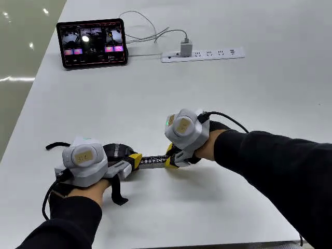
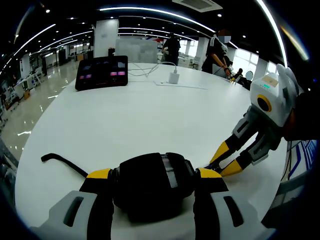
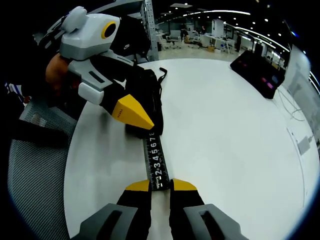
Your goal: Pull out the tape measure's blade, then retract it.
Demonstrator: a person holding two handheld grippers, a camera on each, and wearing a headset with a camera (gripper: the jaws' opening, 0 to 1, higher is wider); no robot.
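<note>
**Tape measure being held at both ends on the white counter**

A wide white counter [image 1: 218, 98] is being used as the work surface. Its far part is being taken up by a dark tablet [image 1: 93, 43] with a lit screen, standing near the left edge. A long white power strip [image 1: 205, 54] is lying just to the right of the tablet. A white charger [image 1: 185, 48] is being carried by the strip, and thin cables [image 1: 148, 31] are looping behind it toward the tablet.

At the near edge, two hand-held tools are being pointed toward each other, close together. In the left gripper view, the left tongs [image 2: 155, 174] are being pressed shut on the black tape measure [image 2: 150, 192]. One yellow-tipped jaw is touching each side of the case, which is resting on the counter.

In the right gripper view, the right tongs [image 3: 160, 185] are being closed on the free end of the blade [image 3: 154, 159], which is being pinched between the two yellow tips. A short stretch of blade is being held out of the case. It is running flat and straight along the counter from the case's mouth to the right tongs, with its printed numerals facing up.

A thin black strap [image 2: 62, 161] is lying on the counter, trailing from the case on the side away from the blade.
</note>
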